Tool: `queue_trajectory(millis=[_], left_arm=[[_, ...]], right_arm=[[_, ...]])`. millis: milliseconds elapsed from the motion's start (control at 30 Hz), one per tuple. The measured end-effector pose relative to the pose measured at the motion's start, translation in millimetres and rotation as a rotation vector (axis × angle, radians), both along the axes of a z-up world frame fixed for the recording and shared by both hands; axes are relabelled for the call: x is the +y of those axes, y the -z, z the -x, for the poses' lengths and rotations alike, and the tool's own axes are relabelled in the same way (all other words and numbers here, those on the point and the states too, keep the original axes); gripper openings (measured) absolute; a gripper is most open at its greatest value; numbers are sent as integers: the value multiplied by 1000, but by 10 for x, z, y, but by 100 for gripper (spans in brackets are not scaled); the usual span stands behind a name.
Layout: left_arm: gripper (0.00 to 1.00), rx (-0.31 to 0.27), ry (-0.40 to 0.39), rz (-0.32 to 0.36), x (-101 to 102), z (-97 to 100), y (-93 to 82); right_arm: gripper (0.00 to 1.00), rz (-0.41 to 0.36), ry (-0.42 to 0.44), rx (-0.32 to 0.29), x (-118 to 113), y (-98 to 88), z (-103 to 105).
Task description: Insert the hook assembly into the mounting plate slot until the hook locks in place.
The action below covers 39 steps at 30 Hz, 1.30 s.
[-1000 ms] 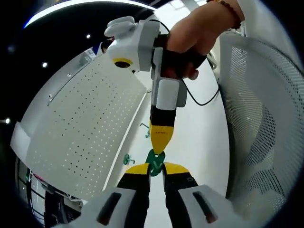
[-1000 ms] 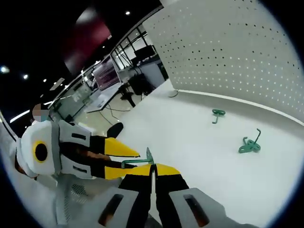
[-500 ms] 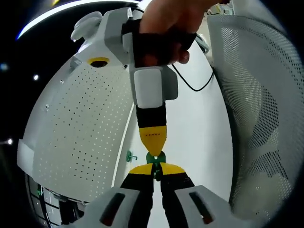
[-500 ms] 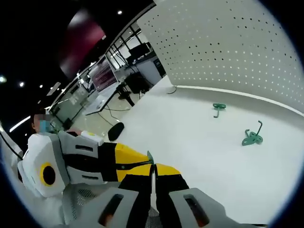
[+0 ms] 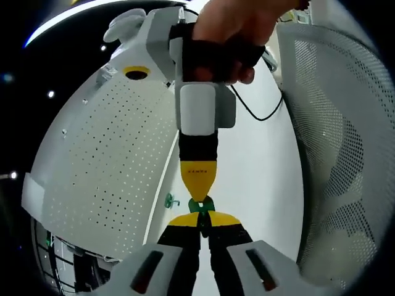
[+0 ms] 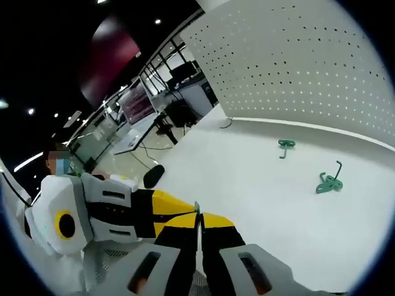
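A small green hook (image 5: 202, 205) is pinched between both grippers above the white table. In the left gripper view my left gripper (image 5: 201, 219) is shut on its near end, and the right gripper's yellow tip (image 5: 198, 180) comes down from above, held by a hand (image 5: 228, 31), and meets the same hook. Seen from the right gripper view, my right gripper (image 6: 197, 217) is shut, with a sliver of the green hook (image 6: 196, 207) at its tips and the left gripper's yellow jaws (image 6: 170, 206) alongside. The white perforated mounting plate (image 5: 105, 166) (image 6: 296, 61) stands upright at the table's back.
Two more green hooks (image 6: 284, 145) (image 6: 329, 182) lie on the white table (image 6: 247, 179) near the plate's foot; one hook (image 5: 169, 200) also appears in the left gripper view. A white mesh chair back (image 5: 345, 154) stands at the right. A black cable (image 5: 259, 117) trails over the table.
A second ago my left jaws stood slightly apart around the hook; now they are shut on it. The right gripper swung to point straight down at the left jaws. Both views shifted slightly.
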<state>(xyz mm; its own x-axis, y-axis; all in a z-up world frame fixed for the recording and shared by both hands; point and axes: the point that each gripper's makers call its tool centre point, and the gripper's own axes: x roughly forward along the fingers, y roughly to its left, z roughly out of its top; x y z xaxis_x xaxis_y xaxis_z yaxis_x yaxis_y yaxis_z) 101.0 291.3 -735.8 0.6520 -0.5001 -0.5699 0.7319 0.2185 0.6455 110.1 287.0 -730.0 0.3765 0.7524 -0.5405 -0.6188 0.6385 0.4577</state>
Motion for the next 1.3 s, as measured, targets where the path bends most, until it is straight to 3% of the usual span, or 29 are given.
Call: queue_trajectory(millis=[100,300,400,533,700,1300], left_arm=[[4,10,-10,13,5,0,-1],[4,25,-38,55,39,-32,-54],[4,33,-42,76,31,-34,-74],[4,35,-60,105,31,-66,-112],[4,34,-75,160,-8,-135,-212],[4,45,-191,338,3,-490,-504]], right_arm=[[0,0,-4,-2,5,1,7],[1,-71,6,-39,-2,-87,-34],[9,-64,23,-121,-58,-160,-123],[13,-91,48,-153,-118,-242,-172],[23,-69,62,-204,-189,-260,-214],[24,-71,84,-231,-323,-294,-160]])
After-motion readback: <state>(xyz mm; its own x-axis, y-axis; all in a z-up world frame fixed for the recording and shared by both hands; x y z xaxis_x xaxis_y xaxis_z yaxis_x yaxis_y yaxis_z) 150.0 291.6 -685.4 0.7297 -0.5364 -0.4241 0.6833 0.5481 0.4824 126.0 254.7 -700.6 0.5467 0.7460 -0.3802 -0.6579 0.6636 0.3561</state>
